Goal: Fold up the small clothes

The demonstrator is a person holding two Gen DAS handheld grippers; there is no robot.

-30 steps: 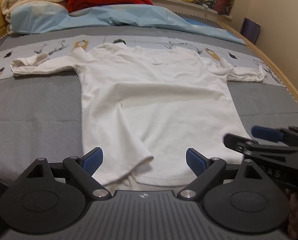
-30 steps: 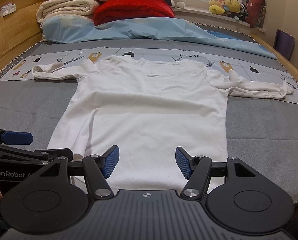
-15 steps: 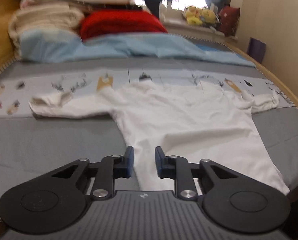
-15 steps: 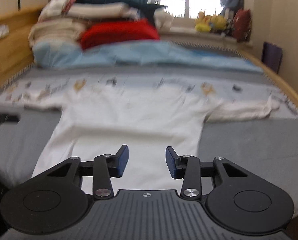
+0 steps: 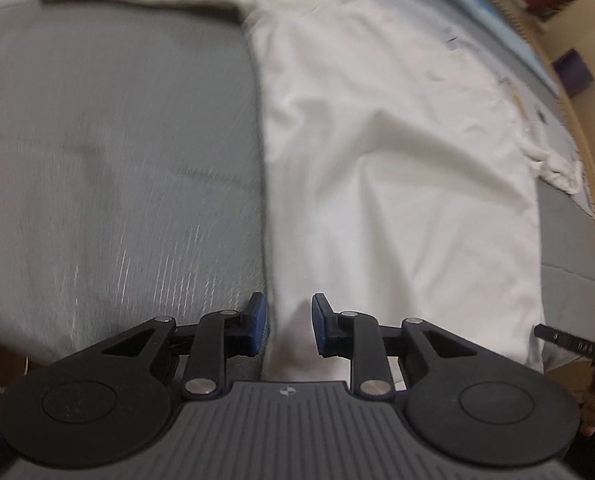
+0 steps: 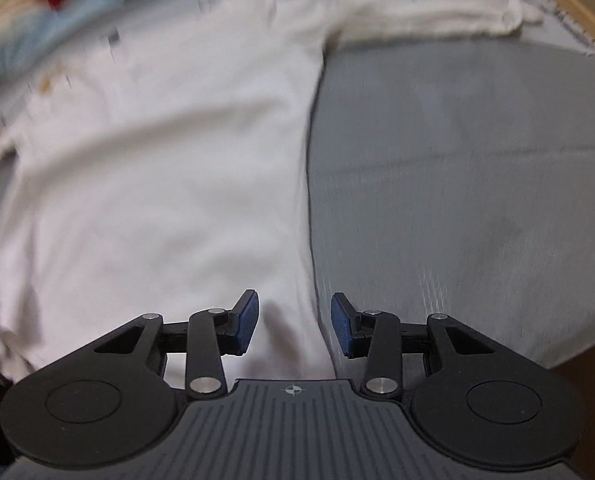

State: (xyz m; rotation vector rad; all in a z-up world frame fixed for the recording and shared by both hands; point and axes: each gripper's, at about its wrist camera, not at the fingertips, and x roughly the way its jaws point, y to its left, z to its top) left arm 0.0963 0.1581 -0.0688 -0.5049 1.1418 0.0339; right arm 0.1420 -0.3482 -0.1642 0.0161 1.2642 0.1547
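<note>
The white shirt (image 5: 397, 160) is lying flat on the grey bed cover (image 5: 117, 160), its long axis running from the near hem away toward the collar, sleeves stretching out sideways at the far end. The left gripper (image 5: 285, 330) is pointing steeply down over the shirt's left side edge near the hem; its jaws are opening, narrowly apart, with the edge between them and no pad pressing. Bare grey cover is spreading wide to its left. The right gripper (image 6: 295, 328) is hanging half-spread, straddling the shirt's (image 6: 157, 180) right edge ungripped, with open cover (image 6: 457, 200) to its right.
</note>
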